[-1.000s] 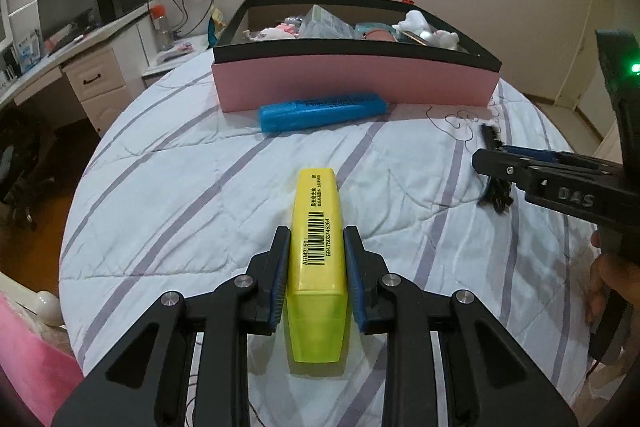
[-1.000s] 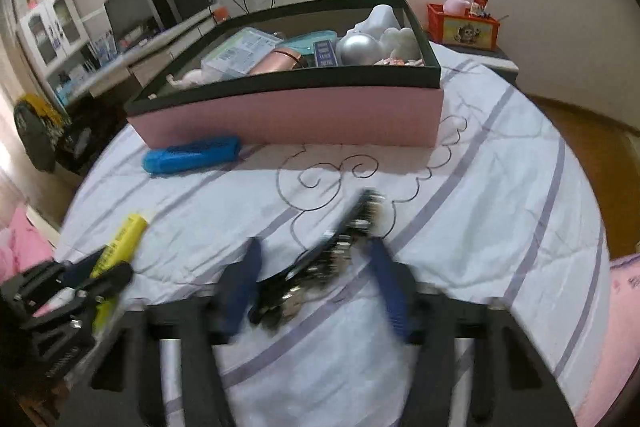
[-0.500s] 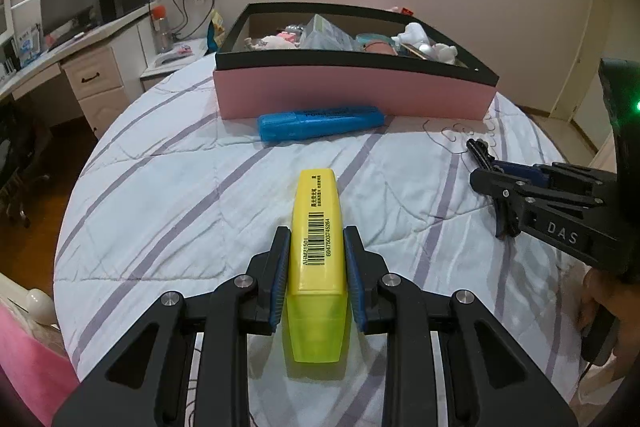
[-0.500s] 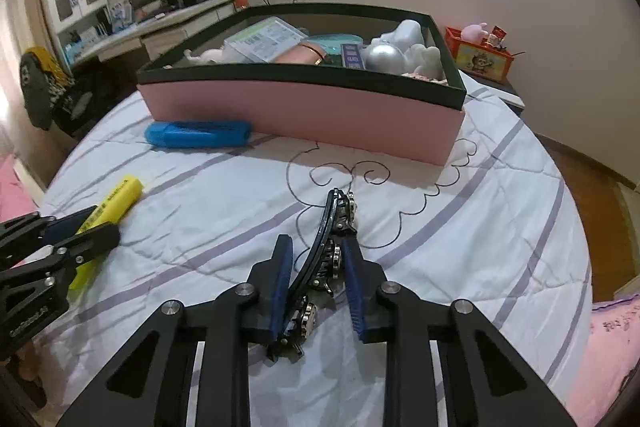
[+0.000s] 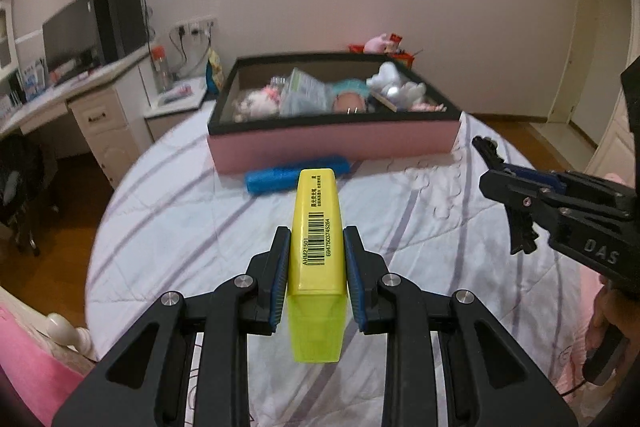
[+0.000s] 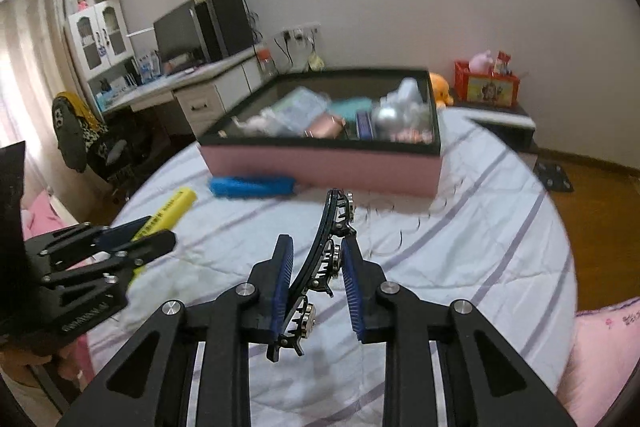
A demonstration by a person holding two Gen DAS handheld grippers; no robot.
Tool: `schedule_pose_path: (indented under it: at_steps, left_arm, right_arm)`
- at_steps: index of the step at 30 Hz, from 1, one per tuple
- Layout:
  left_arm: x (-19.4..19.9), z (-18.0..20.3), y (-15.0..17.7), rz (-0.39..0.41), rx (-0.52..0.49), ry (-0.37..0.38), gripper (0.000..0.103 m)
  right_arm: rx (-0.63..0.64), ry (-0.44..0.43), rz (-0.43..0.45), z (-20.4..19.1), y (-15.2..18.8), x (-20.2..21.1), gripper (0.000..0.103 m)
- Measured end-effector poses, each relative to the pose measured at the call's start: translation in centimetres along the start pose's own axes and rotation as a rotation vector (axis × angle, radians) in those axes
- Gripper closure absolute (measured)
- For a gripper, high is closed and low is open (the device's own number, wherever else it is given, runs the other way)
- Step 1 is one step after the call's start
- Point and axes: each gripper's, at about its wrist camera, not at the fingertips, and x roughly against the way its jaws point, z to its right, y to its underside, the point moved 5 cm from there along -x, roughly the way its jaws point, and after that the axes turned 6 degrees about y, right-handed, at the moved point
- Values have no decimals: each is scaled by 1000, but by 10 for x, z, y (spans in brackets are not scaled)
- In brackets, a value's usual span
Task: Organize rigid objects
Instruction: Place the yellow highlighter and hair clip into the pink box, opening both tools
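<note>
While the left gripper (image 5: 316, 279) clamped a glossy yellow highlighter (image 5: 317, 255) at lower centre, the right gripper (image 6: 318, 285), its jaws just closed, pinched a curved black toothed hair clip (image 6: 320, 267) above the striped quilt (image 6: 460, 251).

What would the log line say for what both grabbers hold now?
left hand-held gripper: shut on yellow plastic highlighter | right hand-held gripper: shut on black toothed hair clip | both off bed

Bed (image 5: 192, 227) is wide open this side of the pink box (image 5: 332, 147); only the blue highlighter (image 5: 296, 175) lies against its front wall.
</note>
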Motion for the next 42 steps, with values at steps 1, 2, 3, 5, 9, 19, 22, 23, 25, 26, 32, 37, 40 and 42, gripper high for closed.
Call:
schedule_pose_path:
  at_steps: [1,2,3,5,9,19,22,23,25,26,32,37,40,42]
  left_arm:
    - [4,2,-3,13,-7,-2,76]
    - [11,5,-9,36,-11,-1,76]
    - [15,7,-12,45,-16,2,76]
    - [25,13,-21,81,-34,5,76]
    - [52,20,-39,183,-55,6,76]
    - [89,21,-84,327,-109,-74,76]
    - [92,16,-94,351,-105,-85,76]
    - [92,15,-96,354,-107,-91,76]
    - [91,12,-102,361,-108,-98,76]
    - [90,11,-104,360,-110,-97,76]
    - [72,7,-119,355,-123,-103,76]
    - [37,4,-138,311,-142,-94,76]
    - [-2,-1,-154,249,-127,-23,76]
    - [-30,-3,-161,200,-124,-11,76]
  right_arm:
    - [3,-2,13,-1,-4,4,77]
    - [7,-5,33,-2,-9,12,77]
    - [11,-6,52,-4,-13,19,77]
    - [20,-7,93,-7,-22,33,77]
    - [34,10,188,-13,-37,59,77]
    - [73,22,298,-25,-68,85,77]
    - [81,24,309,-27,-75,84,77]
    - [83,24,308,-27,-79,83,77]
    - [85,25,317,-26,-81,84,77]
    - [87,24,313,-26,-82,82,77]
    - [100,24,300,-26,-93,65,77]
    - [117,20,280,-21,-110,40,77]
    - [126,17,244,-15,-122,12,77]
    - [128,13,210,-11,-129,-10,77]
